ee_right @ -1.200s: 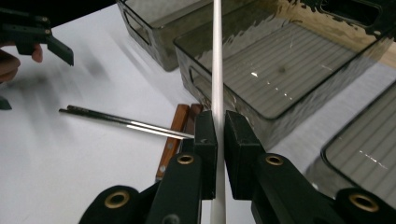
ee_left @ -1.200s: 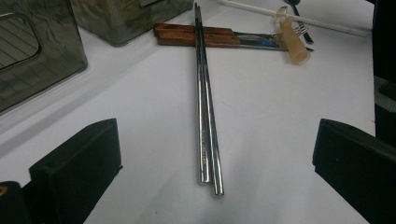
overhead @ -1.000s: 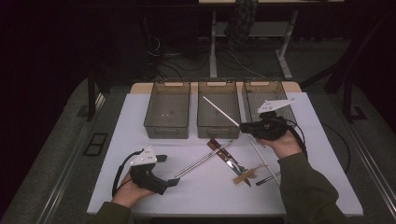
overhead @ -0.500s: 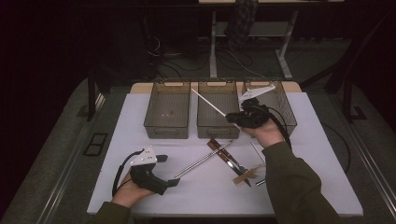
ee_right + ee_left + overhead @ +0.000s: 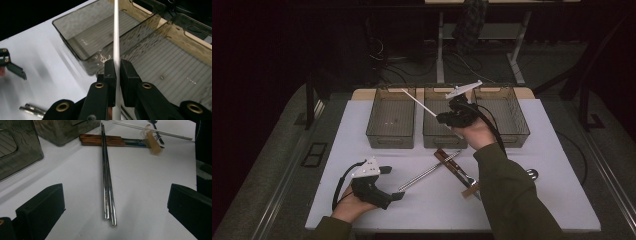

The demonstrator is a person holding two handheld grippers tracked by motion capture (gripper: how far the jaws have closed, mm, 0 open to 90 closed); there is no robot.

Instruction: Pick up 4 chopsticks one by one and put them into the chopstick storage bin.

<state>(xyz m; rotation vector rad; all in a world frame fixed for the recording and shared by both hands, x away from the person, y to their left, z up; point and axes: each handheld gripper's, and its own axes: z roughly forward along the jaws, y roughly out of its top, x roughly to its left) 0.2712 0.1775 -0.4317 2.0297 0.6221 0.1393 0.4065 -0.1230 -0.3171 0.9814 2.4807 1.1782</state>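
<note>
High view: right gripper up over the row of three smoked-plastic bins, jaws pinched on a white chopstick that slants up and to the left across the gap between the left bin and the middle bin. Seen in the right gripper view, pads clamped tight on the chopstick a little way from one end, the long free part running out over the left bin's near corner.

Judged progress: early in a sort of the cutlery into the bins. Left bin bare inside; one small speck, too small to name, in the one beneath the jaws. White chopstick lifted and carried, not yet dropped. Left on the table: a pair of metal chopsticks, a wooden-handled fork, a second white chopstick, a spoon partly behind the sleeve.

Left gripper low at the table's near edge, jaws spread wide, nothing between them; pointed along the metal chopsticks, tips just short of their near ends.

Held chopstick: slim, straight, plain matt white, round in section, no visible marks; likely light and apt to pivot in a grip so near its end
</note>
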